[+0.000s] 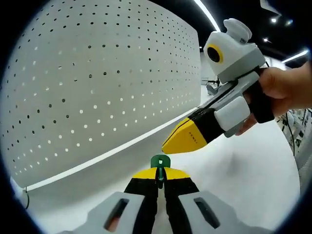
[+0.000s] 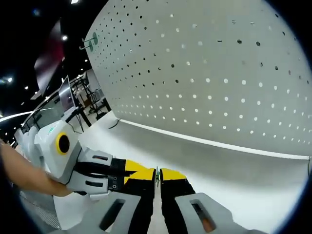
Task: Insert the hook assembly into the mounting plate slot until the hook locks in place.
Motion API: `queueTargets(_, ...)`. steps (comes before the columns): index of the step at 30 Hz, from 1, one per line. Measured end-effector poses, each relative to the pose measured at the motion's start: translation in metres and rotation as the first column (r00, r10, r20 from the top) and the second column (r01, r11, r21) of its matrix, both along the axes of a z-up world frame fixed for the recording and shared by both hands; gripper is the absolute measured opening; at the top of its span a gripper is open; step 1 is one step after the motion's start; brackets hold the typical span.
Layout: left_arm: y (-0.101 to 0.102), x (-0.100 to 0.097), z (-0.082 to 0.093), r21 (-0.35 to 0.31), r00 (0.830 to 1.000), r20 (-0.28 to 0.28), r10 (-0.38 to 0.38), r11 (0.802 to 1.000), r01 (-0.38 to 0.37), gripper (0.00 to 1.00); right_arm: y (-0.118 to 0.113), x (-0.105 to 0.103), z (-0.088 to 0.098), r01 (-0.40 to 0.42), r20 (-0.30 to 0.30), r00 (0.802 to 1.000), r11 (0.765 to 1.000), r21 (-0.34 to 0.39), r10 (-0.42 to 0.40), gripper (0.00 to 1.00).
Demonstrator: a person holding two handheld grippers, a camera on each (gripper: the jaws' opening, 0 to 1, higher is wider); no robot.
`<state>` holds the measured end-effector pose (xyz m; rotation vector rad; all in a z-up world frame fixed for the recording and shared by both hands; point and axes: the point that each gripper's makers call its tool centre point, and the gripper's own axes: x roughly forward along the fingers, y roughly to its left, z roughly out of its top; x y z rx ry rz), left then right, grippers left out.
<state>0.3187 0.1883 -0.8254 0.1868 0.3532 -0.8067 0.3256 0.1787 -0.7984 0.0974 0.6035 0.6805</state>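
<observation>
Left tool [image 1: 160, 176] clamped on green hook [image 1: 160, 161]; right tool [image 2: 157, 175] seemingly closed.

Pegboard [image 1: 97, 83] light grey, dotted with dark and white holes. Hook [image 1: 160, 162] green at lower centre. Left gripper [image 1: 160, 181] yellow tips, black jaws, grey body (right gripper [image 1: 187, 137] same colours). Table [image 1: 243, 170] white.

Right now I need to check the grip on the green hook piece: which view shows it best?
The left gripper view: the green hook piece stands clear above the left gripper, pinched between its shut jaws. In the right gripper view, a thin edge-on sliver sits between that view's own jaws.
</observation>
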Motion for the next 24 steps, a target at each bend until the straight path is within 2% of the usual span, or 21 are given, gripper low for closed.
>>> queueTargets(9, 0.002, 0.001, 0.01, -0.035, 1.0, -0.005, 0.024, 0.999, -0.024, 0.03, 0.001, 0.0, 0.009, -0.01, 0.035, 0.999, 1.0, -0.007, 0.011, 0.13)
queueTargets(14, 0.004, 0.001, 0.015, -0.039, 1.0, -0.006, 0.03, 0.999, -0.03, 0.03, 0.001, -0.002, 0.017, -0.017, 0.051, 0.999, 1.0, -0.006, 0.017, 0.23)
queueTargets(24, 0.011, 0.001, 0.029, -0.049, 0.999, 0.004, 0.05, 0.998, -0.05, 0.03, 0.003, -0.007, 0.034, -0.048, 0.091, 0.995, 0.999, -0.003, 0.048, 0.37)
